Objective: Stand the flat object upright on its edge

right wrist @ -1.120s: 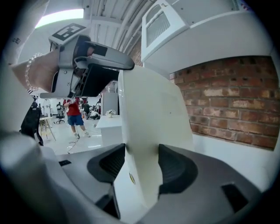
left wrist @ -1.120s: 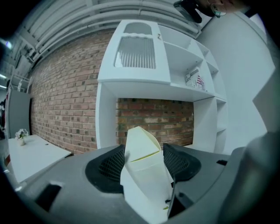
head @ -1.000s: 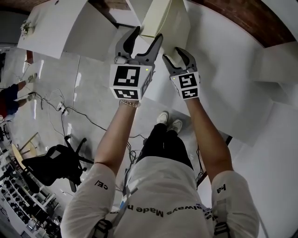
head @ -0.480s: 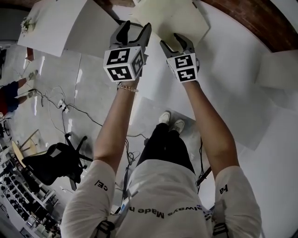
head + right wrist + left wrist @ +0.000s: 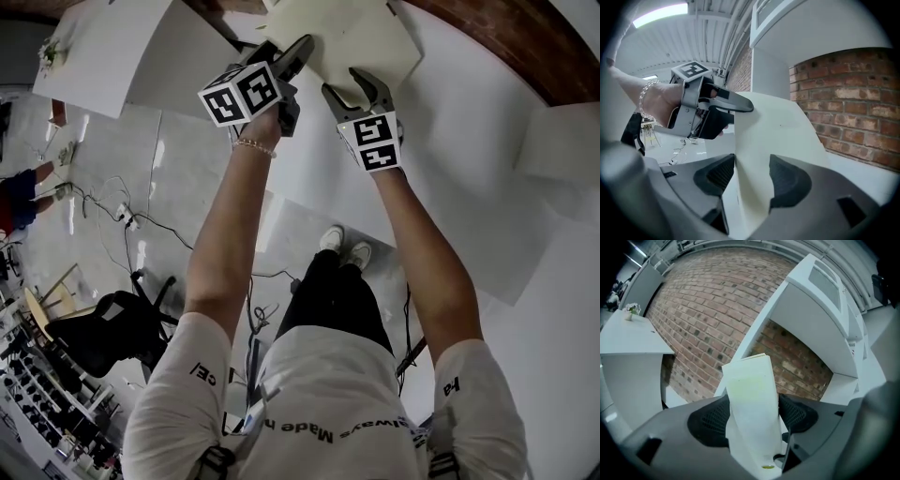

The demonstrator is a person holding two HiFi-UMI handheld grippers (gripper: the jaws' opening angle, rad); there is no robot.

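Observation:
The flat object (image 5: 361, 37) is a cream board or thin book, held off the white table at the top of the head view. My right gripper (image 5: 354, 86) is shut on its near edge, and its pads press both faces of the flat object (image 5: 773, 126). My left gripper (image 5: 286, 54) is at the board's left edge, rolled onto its side. Its jaws are opening, and the flat object (image 5: 752, 394) stands between them without the pads clearly pressing it. From the right gripper view the left gripper (image 5: 710, 110) shows at the board's far edge.
A brick wall (image 5: 487, 47) runs behind the white table (image 5: 469, 131). A white slanted panel (image 5: 811, 310) leans against the wall. More white tables (image 5: 103, 52) stand at the left. An office chair (image 5: 112, 328) and cables (image 5: 122, 217) are on the floor below.
Both grippers moved up and away with the board, whose broad face now shows. The left gripper came to the board's left edge and has rolled sideways in the last half second.

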